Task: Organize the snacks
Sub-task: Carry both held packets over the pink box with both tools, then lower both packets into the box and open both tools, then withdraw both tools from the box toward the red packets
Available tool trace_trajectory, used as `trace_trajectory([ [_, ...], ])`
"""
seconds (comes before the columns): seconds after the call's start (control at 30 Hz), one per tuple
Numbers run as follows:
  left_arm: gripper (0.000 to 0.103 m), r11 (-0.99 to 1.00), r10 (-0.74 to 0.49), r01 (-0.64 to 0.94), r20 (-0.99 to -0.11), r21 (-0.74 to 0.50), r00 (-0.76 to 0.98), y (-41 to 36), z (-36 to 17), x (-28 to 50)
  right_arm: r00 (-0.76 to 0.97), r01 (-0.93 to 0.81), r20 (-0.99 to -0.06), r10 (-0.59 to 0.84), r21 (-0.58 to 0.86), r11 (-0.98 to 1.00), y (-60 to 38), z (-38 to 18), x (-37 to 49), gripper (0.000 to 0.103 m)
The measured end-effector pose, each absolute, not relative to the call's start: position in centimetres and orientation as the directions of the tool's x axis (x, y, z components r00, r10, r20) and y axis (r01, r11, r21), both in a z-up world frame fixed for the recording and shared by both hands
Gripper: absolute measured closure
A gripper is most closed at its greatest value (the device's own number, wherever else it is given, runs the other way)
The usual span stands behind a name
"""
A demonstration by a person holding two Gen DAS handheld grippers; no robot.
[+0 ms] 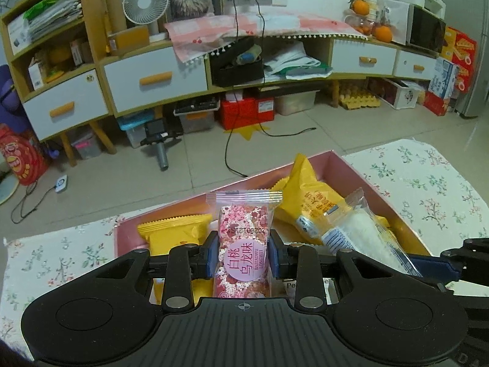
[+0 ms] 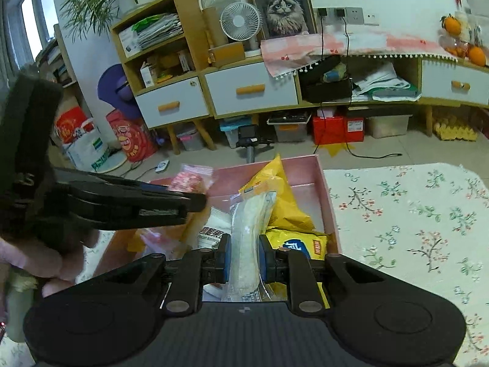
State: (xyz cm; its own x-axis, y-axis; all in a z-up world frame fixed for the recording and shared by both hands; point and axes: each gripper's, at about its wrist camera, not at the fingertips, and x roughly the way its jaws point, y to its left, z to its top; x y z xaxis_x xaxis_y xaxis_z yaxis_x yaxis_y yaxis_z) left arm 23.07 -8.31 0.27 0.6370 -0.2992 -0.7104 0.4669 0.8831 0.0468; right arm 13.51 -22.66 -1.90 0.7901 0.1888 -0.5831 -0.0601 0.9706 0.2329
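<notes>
My left gripper is shut on a pink floral snack packet and holds it upright above the pink box. My right gripper is shut on a clear packet of white snack, also over the box; this packet shows at the right in the left wrist view. Yellow snack bags lie in the box, one at its left. The left gripper with the pink packet appears blurred at the left of the right wrist view.
The box sits on a table with a floral cloth. Beyond the table edge is tiled floor with cables, storage bins and a long cabinet with white drawers.
</notes>
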Motion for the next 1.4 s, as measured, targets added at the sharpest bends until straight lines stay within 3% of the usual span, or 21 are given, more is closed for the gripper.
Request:
trace_trajectory([
  [0.13, 0.061, 0.872, -0.295, 0.484, -0.703, 0.079, 0.647, -8.5, -0.3, 22.4, 0.790, -0.049, -0.586, 0.178, 0.228, 0.972, -22.7, -1.9, 13.6, 0.103],
  [0.27, 0.049, 0.873, -0.302, 0.482, -0.694, 0.074, 0.654, -8.2, -0.2, 21.8, 0.794, -0.044, -0.581, 0.179, 0.238, 0.970, -23.0, -1.6, 13.4, 0.092],
  [0.5, 0.036, 0.881, -0.299, 0.470, -0.695, 0.063, 0.653, -7.0, 0.7, 19.7, 0.798, -0.048, -0.582, 0.160, 0.203, 0.978, -22.7, -0.9, 12.7, 0.071],
  [0.67, 0.027, 0.882, -0.289, 0.467, -0.704, 0.069, 0.649, -6.0, 1.5, 17.7, 0.793, -0.060, -0.598, 0.120, 0.120, 0.991, -22.6, -0.4, 11.6, 0.065],
  [1.3, 0.010, 0.846, -0.272, 0.520, -0.742, 0.119, 0.612, -4.8, 0.7, 9.4, 0.779, -0.177, -0.612, 0.134, -0.010, 0.984, -22.5, 2.8, 5.5, 0.032],
  [1.4, 0.009, 0.836, -0.273, 0.532, -0.735, 0.138, 0.620, -4.7, 0.0, 7.9, 0.783, -0.202, -0.609, 0.126, -0.057, 0.978, -22.2, 2.8, 4.6, 0.031],
])
